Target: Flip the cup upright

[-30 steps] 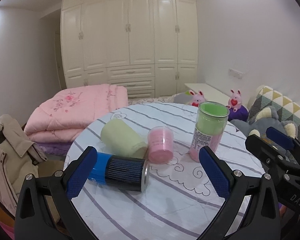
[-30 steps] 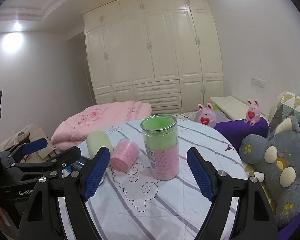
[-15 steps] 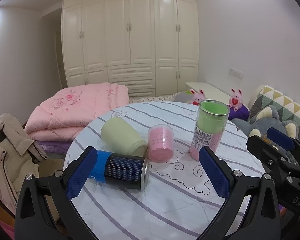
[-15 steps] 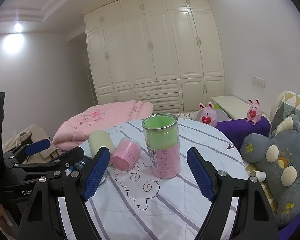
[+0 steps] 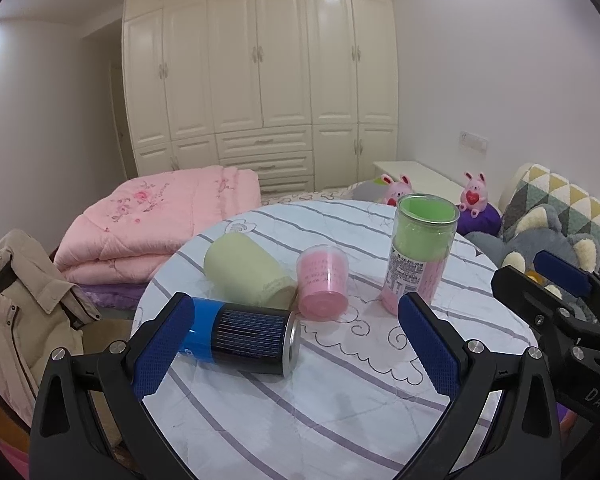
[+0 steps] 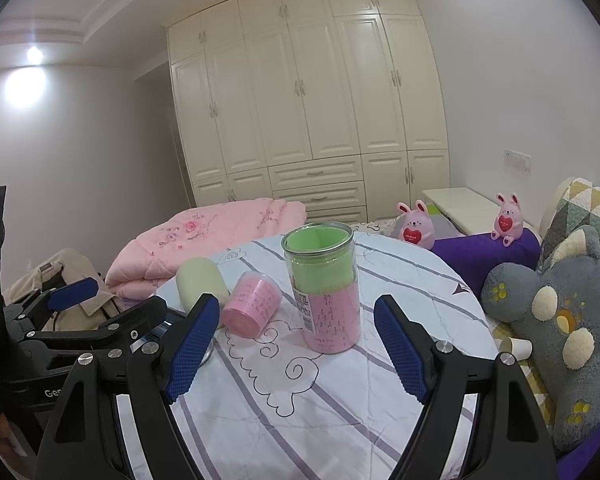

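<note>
Three cups lie on their sides on the round table (image 5: 340, 400): a blue and black cup (image 5: 244, 340) with a silver rim, a pale green cup (image 5: 244, 270), and a small pink cup (image 5: 322, 286). A tall clear tumbler (image 5: 420, 252), green above and pink below, stands upright. My left gripper (image 5: 296, 344) is open and empty, with the blue cup just beyond its left finger. My right gripper (image 6: 296, 348) is open and empty, with the tumbler (image 6: 324, 288) and pink cup (image 6: 254, 308) ahead of it.
The table has a white cloth with purple stripes (image 6: 300, 400). A pink folded quilt (image 5: 160, 220) and a beige coat (image 5: 16, 300) lie to the left. Grey plush toys (image 6: 560, 320) and pink bunnies (image 6: 416, 226) sit to the right. A white wardrobe (image 5: 260, 80) stands behind.
Both grippers have drifted slightly; the view has shifted a little. The cups have not moved and both grippers stay open.
</note>
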Tool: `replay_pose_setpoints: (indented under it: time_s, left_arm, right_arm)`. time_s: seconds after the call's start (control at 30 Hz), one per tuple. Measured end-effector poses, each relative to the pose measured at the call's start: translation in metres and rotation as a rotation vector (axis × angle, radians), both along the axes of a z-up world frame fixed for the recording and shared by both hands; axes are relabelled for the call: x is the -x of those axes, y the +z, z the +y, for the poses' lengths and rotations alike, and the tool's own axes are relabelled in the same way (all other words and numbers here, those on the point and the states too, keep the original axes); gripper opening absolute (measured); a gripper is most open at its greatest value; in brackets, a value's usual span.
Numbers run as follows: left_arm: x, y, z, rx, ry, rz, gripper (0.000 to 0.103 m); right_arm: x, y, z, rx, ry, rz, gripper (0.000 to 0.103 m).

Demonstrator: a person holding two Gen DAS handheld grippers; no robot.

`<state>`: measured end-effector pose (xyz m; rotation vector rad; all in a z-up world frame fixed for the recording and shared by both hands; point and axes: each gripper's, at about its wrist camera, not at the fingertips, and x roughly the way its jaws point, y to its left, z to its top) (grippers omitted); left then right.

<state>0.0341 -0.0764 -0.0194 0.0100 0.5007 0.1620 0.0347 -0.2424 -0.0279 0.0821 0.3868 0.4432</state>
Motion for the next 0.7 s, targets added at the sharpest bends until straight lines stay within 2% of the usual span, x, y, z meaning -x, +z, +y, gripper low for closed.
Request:
replay_pose_setpoints:
  time_s: [0.7]
  left_arm:
    - [-0.0011,-0.0013,-0.0017,-0.010,0.001,0.003,0.103]
  right_arm:
    - [-0.0030,-0.0020,-0.0026,-0.017,0.001,0.027,0.081]
